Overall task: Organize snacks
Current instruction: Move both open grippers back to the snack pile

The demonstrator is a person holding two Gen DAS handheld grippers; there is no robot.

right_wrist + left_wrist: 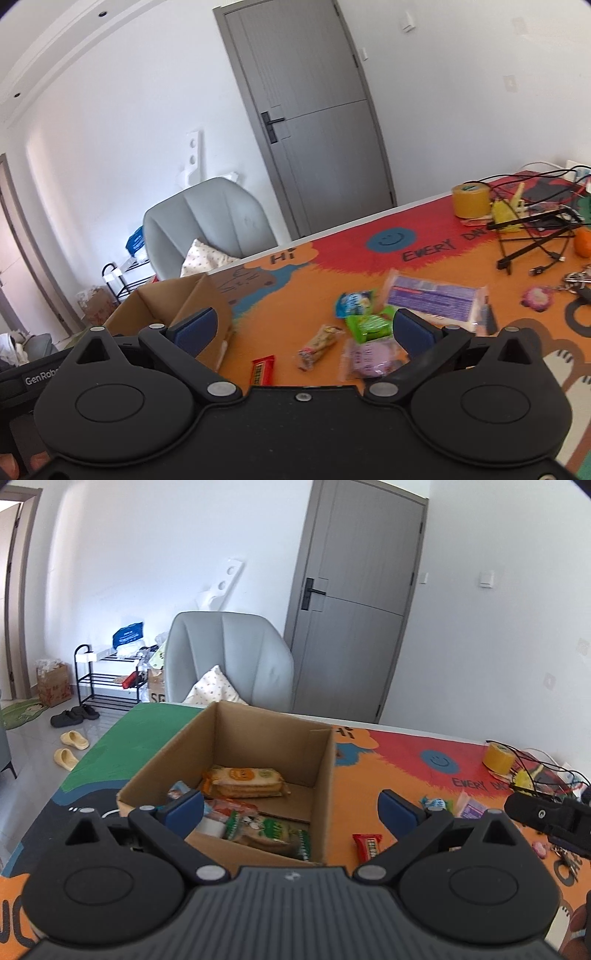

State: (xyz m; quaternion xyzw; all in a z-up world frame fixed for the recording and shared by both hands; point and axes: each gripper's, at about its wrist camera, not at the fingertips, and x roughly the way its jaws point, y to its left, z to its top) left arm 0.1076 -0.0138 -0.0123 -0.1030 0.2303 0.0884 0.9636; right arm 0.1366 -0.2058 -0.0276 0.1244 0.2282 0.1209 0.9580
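Both jaws stood spread and empty, the left gripper [291, 808] above the cardboard box [325, 775] holding snack packets [245, 782], the right gripper [301, 328] over loose snacks [365, 325] scattered on the surface [424, 273] beside a tape roll [471, 199].

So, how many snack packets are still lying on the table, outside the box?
6: red bar, beige bar, pink pouch, green pack, blue pack, purple pack. The tool may hide others.

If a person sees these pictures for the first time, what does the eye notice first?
Probably the open cardboard box on the colourful table mat, already holding several snack packets. Next, the loose snacks lying on the mat to the right of the box, such as the bright green packet and the large purple packet.
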